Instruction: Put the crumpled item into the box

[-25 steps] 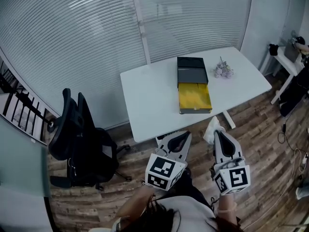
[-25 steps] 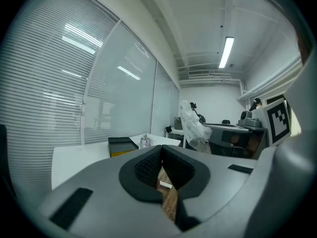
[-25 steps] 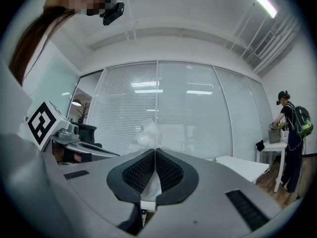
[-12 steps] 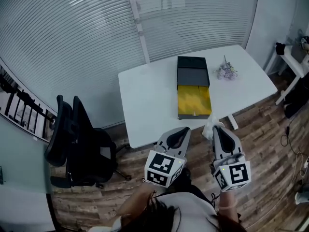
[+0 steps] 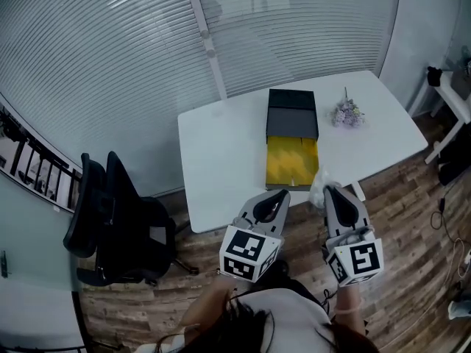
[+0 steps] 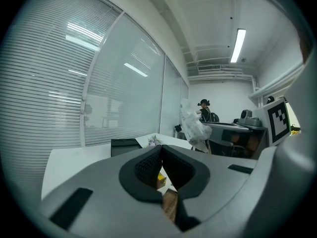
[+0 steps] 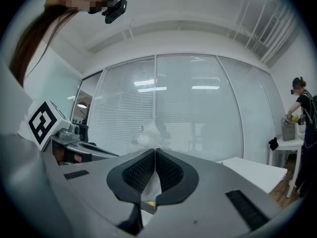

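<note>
Right gripper view, jaws pinching crumpled item (image 7: 147, 135)

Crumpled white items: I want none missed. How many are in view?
1: the crumpled white item, pinched in the right gripper, just short of the open box. Others may be hidden.

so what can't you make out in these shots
Head view: the crumpled item is partly behind the right gripper; too small to tell its material.
Left gripper view: the box is mostly hidden by the left gripper.
Head view: the flowers are too small for detail.
</note>
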Tool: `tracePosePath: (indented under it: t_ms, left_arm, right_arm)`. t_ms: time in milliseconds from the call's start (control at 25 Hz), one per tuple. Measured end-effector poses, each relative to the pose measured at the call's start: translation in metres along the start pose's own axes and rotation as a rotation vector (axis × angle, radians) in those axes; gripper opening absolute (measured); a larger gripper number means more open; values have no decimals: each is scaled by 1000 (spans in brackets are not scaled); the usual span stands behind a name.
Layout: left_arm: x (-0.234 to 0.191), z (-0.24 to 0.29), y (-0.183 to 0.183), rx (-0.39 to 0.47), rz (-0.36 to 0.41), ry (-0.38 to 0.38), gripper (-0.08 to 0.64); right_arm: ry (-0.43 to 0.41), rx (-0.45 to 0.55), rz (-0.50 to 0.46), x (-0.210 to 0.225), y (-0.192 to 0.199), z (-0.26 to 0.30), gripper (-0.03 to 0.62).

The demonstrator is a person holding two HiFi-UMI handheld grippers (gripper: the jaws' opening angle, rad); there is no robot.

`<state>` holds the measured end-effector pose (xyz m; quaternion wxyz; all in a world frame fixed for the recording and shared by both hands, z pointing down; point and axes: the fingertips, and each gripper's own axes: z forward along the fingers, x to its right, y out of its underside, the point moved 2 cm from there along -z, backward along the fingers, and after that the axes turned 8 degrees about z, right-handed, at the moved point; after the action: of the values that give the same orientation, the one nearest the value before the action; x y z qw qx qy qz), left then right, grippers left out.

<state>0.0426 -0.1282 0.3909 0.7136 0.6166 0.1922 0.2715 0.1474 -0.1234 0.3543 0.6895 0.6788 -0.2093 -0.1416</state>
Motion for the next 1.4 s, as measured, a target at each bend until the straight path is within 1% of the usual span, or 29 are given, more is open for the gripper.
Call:
tracePosePath:
  t_ms: [360,680,920,1400]
  left_arm:
    - [-7,21,1,-16,3,-51,17]
    - [-18,20,7,-36,-23,-80,17]
    - [-30,24,8,-31,-27,-69,17]
    - [-60,47,2,-21,-20,-23,18]
  right_arm:
    - [-69,-29,-21,20,4,25,31]
    - [-104,-50,-60,19,10,43,31]
    - [-97,-67,-90,17,17,56,31]
    - [-74,-107,-160,25,27,92,31]
